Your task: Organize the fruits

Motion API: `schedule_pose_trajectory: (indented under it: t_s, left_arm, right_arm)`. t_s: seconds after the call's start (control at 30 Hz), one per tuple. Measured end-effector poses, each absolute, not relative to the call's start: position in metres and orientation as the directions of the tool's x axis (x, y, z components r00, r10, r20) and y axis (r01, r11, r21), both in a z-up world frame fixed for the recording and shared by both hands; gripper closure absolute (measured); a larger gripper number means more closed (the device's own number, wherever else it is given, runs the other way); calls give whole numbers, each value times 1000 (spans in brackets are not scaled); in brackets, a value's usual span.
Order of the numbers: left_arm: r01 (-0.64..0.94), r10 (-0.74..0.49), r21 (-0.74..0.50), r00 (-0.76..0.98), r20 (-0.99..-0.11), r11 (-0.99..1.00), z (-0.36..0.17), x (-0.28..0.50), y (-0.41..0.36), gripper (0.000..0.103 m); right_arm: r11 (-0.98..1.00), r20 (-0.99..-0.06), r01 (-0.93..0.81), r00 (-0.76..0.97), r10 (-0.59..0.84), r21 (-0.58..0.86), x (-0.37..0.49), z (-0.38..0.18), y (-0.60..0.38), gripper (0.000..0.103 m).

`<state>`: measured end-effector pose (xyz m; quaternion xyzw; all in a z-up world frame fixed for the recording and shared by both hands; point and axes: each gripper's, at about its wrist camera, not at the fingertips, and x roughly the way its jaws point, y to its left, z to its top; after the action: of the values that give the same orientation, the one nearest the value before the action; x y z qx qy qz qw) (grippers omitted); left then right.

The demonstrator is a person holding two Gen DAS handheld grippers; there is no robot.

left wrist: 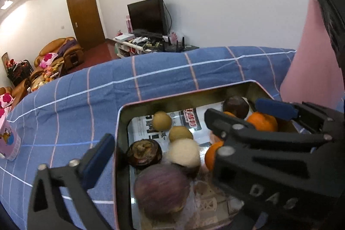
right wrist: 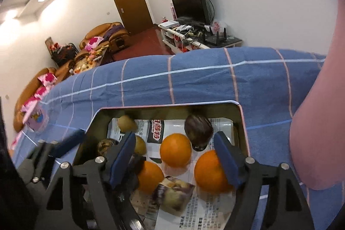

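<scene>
A metal tin (left wrist: 123,122) lined with newspaper sits on a blue checked cloth and holds fruit. In the left wrist view I see two small brown fruits (left wrist: 161,121), a dark mangosteen (left wrist: 144,153), a pale round fruit (left wrist: 184,152), a purple apple (left wrist: 161,189) and oranges (left wrist: 262,121). My left gripper (left wrist: 185,128) is open, spread wide above the tin. In the right wrist view, three oranges (right wrist: 175,149), a dark fruit (right wrist: 198,129) and brown fruits (right wrist: 127,123) lie in the tin (right wrist: 242,122). My right gripper (right wrist: 172,156) is open over the oranges, holding nothing.
A pink cup (left wrist: 8,143) stands on the cloth at the left. A pink lampshade-like object (left wrist: 310,61) rises at the right. Beyond the table edge are a TV (left wrist: 148,16), a cluttered stand, brown sofas (right wrist: 103,38) and a door.
</scene>
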<state>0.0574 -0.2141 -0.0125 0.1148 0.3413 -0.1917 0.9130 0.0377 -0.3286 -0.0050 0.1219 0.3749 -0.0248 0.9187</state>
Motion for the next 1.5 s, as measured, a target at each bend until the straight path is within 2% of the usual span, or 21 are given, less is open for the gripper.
schedule_pose_trajectory:
  t_s: [0.17,0.27,0.43,0.53,0.87,1.03,1.27,1.5]
  left_arm:
    - [394,-285,11,684,-672,919,-13,56,-200,0]
    - [373,-270,19,706,-655,928,-14,49,-194,0]
    - [333,-232,82,794,-562,939,-6,25,-187,0]
    - [308,-233,72,834,-501,949,3,16,-178,0]
    - [262,-231,8,864,-447,965,10,-4,-145,0]
    - [246,-224,-4,877,-426,969,10,-14,-137,0]
    - [249,-224,17,896,-382,968,14,-29,-135,0]
    - [237,-213,17,901,-377,971,14,-29,-134,0]
  right_arm:
    - [979,-652,146,758,-17,144,21,0,-312,27]
    - [972,-597,195,798,-80,131,6,2,-313,27]
    - [953,-462,261,871,-166,151,-21,12,-315,27]
    - [947,-403,288,891,-211,142,-34,13,-313,27]
    - [939,-299,308,920,-254,150,-74,19,-308,27]
    - [938,-277,319,921,-273,136,-92,21,-301,27]
    - [935,-230,339,923,-308,108,-111,26,-290,27]
    - [938,-203,338,926,-317,75,-117,29,-281,27]
